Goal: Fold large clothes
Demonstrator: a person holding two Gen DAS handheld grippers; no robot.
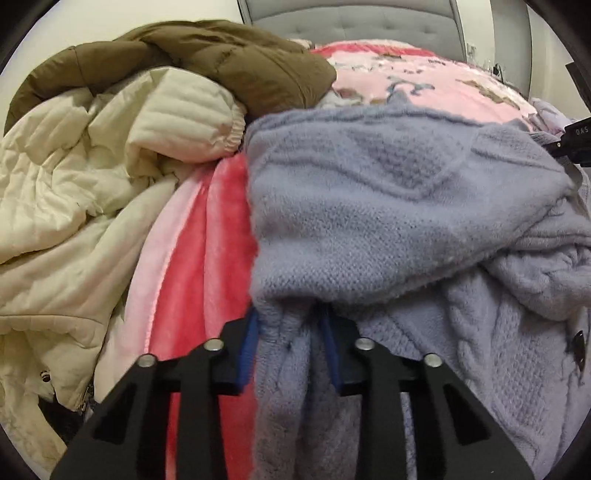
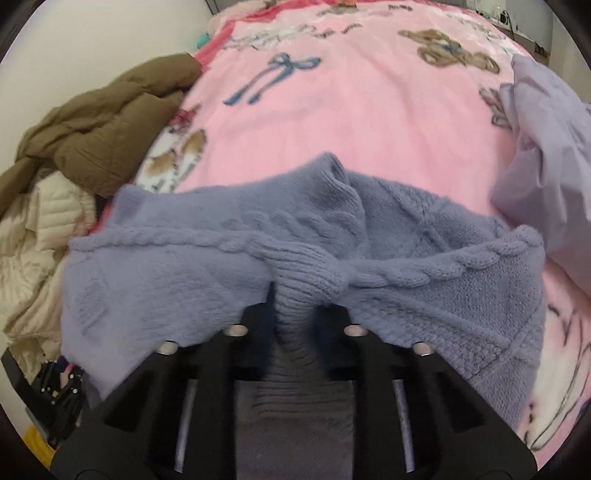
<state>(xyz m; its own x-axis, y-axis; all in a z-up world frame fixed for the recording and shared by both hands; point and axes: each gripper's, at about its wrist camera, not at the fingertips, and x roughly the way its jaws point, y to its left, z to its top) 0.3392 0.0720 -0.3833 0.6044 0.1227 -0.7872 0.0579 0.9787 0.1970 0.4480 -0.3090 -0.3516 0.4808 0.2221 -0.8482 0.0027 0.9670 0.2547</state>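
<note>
A lavender cable-knit sweater (image 1: 388, 206) lies bunched on the pink blanket of a bed. In the left wrist view my left gripper (image 1: 290, 325) is shut on a fold of the knit, which hangs down between its blue pads (image 1: 248, 343). In the right wrist view the same sweater (image 2: 229, 251) drapes over the black fingers, and my right gripper (image 2: 295, 302) is shut on a ribbed band of it that runs down between the jaws. The fingertips of both grippers are hidden under the wool.
A cream puffer jacket (image 1: 74, 206) and a brown puffer jacket (image 1: 207, 62) are piled at the left. The pink printed blanket (image 2: 351, 122) stretches beyond the sweater. A pale lilac garment (image 2: 546, 155) lies at the right. A grey tufted headboard (image 1: 354, 22) stands at the far end.
</note>
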